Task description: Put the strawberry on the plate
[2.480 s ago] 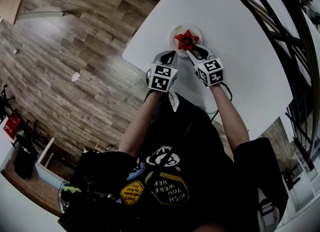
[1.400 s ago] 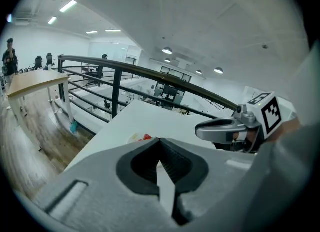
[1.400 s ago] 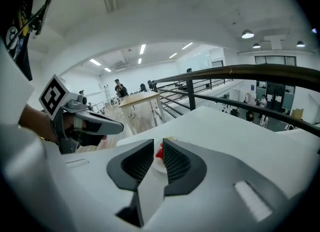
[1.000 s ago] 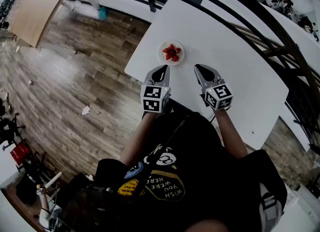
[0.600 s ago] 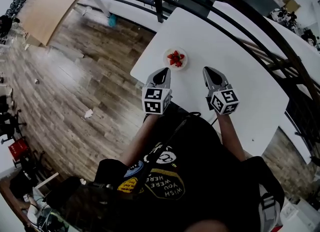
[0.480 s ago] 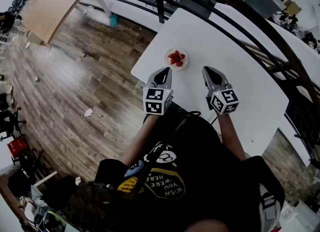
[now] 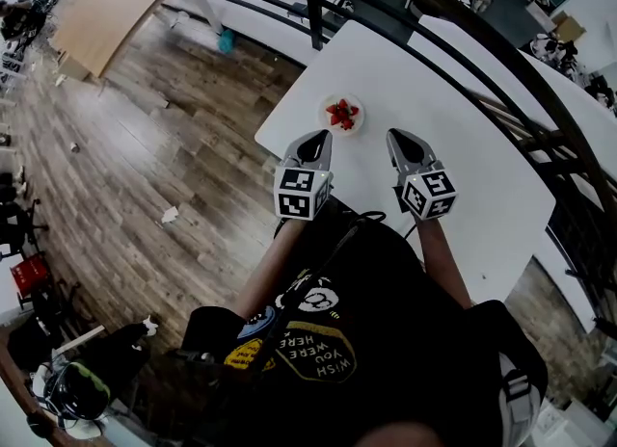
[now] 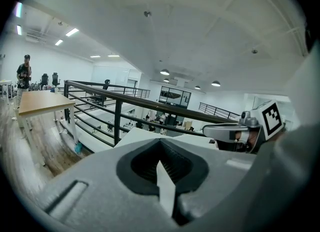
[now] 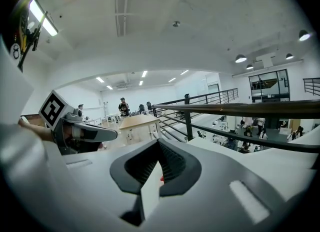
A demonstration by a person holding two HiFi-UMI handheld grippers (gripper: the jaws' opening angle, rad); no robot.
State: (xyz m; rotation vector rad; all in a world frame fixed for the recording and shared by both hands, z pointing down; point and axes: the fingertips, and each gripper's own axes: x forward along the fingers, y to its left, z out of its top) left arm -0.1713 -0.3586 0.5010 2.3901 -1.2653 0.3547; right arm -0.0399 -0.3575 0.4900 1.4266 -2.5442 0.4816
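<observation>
The strawberry (image 7: pixel 340 112) is lying on the plate (image 7: pixel 358 124), seemingly among others, on the table (image 7: pixel 453 146). The left gripper (image 7: pixel 313 137) and right gripper (image 7: pixel 395 137) are hovering apart from it, fingers pressed together on nothing. Any backing off is best going straight, clear of the plate.

Open-plan office mezzanine: black railing (image 8: pixel 150 104), wooden desk (image 8: pixel 42 102), ceiling downlights (image 8: pixel 165 72), plank floor (image 7: pixel 145 146).
</observation>
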